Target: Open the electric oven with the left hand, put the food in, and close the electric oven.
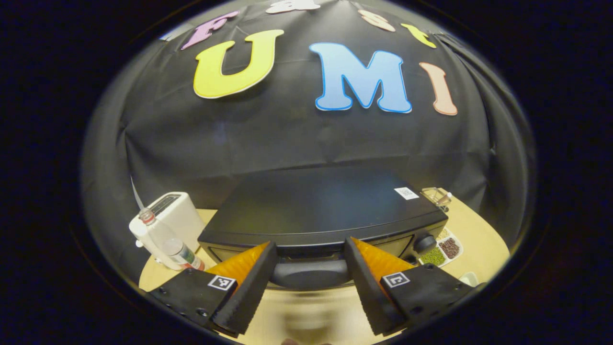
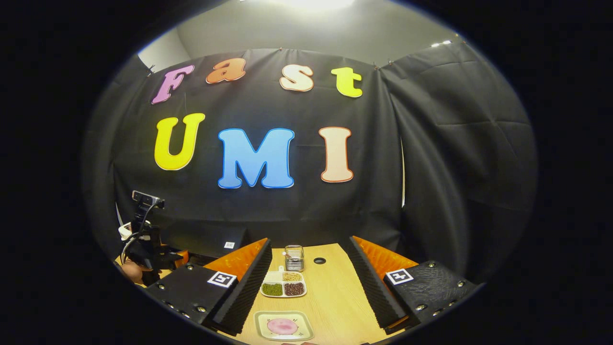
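Note:
The black electric oven [image 1: 316,206] stands in the middle of the left gripper view, its door looking shut. My left gripper [image 1: 309,258] is open right at the oven's front, and the dark door handle [image 1: 309,274] lies across the gap between its fingers. I cannot tell whether the fingers touch the handle. In the right gripper view a pale plate with a round pink food [image 2: 283,326] lies on the wooden table [image 2: 330,292], just below my open right gripper [image 2: 306,268]. That gripper holds nothing. Far left in that view, a hand holds the left gripper [image 2: 143,249] at the oven [image 2: 210,239].
A white toaster [image 1: 172,213] and a plastic bottle [image 1: 167,239] stand left of the oven. To its right lie a divided tray of beans [image 1: 443,251] [image 2: 283,283] and a small glass container [image 1: 436,195] [image 2: 293,258]. The black cloth wall closes the back.

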